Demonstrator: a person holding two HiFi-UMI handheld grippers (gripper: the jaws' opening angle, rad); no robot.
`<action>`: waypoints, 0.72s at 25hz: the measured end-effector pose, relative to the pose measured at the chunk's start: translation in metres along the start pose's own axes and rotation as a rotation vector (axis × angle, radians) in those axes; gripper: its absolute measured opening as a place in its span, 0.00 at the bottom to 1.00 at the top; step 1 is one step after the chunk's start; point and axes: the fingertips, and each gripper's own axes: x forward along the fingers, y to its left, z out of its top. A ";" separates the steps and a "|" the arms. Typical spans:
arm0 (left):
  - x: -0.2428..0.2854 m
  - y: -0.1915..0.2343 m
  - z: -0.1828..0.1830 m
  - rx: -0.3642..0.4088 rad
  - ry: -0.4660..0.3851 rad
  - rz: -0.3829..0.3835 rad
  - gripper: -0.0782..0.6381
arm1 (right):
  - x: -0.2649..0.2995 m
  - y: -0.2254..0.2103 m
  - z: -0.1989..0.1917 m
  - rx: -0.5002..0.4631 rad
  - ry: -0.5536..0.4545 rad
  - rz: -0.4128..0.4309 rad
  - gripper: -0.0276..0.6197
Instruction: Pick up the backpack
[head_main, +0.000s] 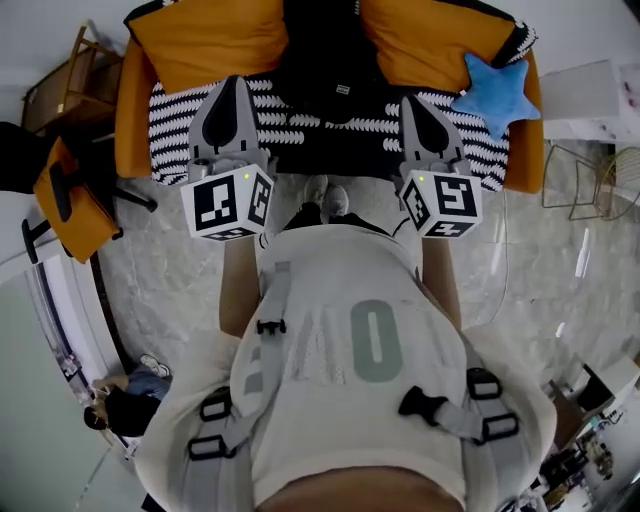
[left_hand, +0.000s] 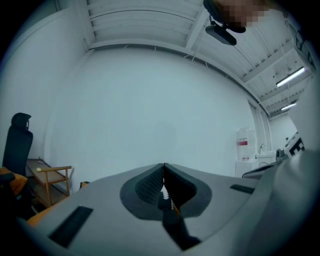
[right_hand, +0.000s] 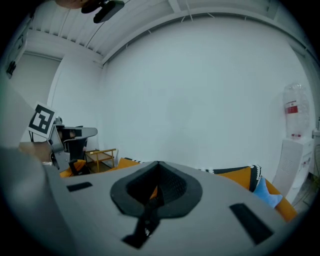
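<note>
A black backpack (head_main: 335, 70) with a small tag leans against the back of the sofa, between two orange cushions, on the black-and-white patterned seat (head_main: 175, 115). My left gripper (head_main: 235, 82) hovers over the seat just left of the backpack. The right gripper (head_main: 413, 100) is just right of it. Both point level at the sofa and touch nothing. In the left gripper view the jaws (left_hand: 163, 166) meet tip to tip with nothing between them, facing a bare wall. The right gripper view shows the same closed jaws (right_hand: 157, 163). The backpack does not show in either gripper view.
A blue star cushion (head_main: 497, 90) lies on the sofa's right end. A wooden rack (head_main: 70, 85) and an orange office chair (head_main: 70, 195) stand at the left, a wire stool (head_main: 585, 180) at the right. My feet (head_main: 325, 200) are close to the sofa front. Grey buckled straps (head_main: 215, 440) cross my cream shirt.
</note>
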 end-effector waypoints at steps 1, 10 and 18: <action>0.004 0.003 0.004 -0.001 -0.009 0.004 0.14 | 0.002 -0.002 0.002 0.006 -0.005 -0.006 0.05; 0.023 0.033 0.005 -0.025 -0.028 0.040 0.14 | 0.021 -0.009 0.004 0.037 -0.012 -0.024 0.05; 0.035 0.042 -0.001 -0.021 -0.029 0.023 0.14 | 0.030 -0.009 0.001 0.043 0.002 -0.068 0.05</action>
